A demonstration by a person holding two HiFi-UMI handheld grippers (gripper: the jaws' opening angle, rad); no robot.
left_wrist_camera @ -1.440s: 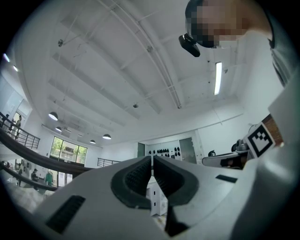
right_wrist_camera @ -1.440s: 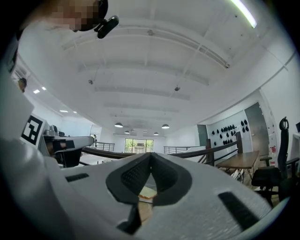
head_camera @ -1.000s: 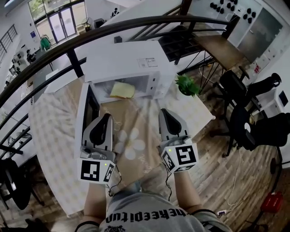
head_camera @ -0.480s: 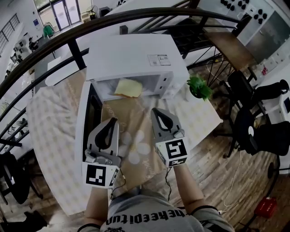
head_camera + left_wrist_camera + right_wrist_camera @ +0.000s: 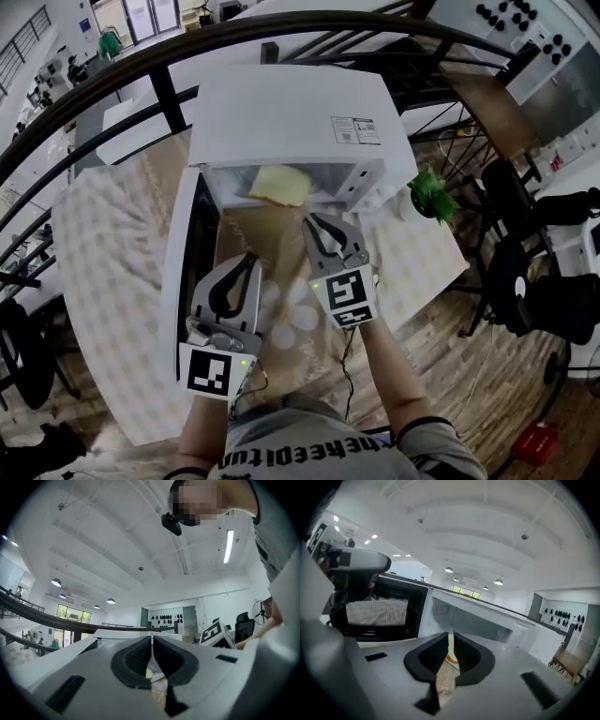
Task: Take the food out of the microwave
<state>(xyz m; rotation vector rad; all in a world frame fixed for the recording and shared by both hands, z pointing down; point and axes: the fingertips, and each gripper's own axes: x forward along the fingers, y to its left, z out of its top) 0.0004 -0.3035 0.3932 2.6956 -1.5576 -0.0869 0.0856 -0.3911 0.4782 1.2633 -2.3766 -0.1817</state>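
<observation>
Right tool [image 5: 325, 227] has moved up to the open microwave [image 5: 281, 112], jaws just cracking slightly apart, empty; left tool [image 5: 249, 259] pinched together, empty. Food [image 5: 279, 186] still inside.

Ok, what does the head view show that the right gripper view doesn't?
Only the head view: the potted plant beside the microwave and the label on its top. Only the right gripper view: the mesh in the door window and ceiling lamps. Both: the white microwave with its door open.
</observation>
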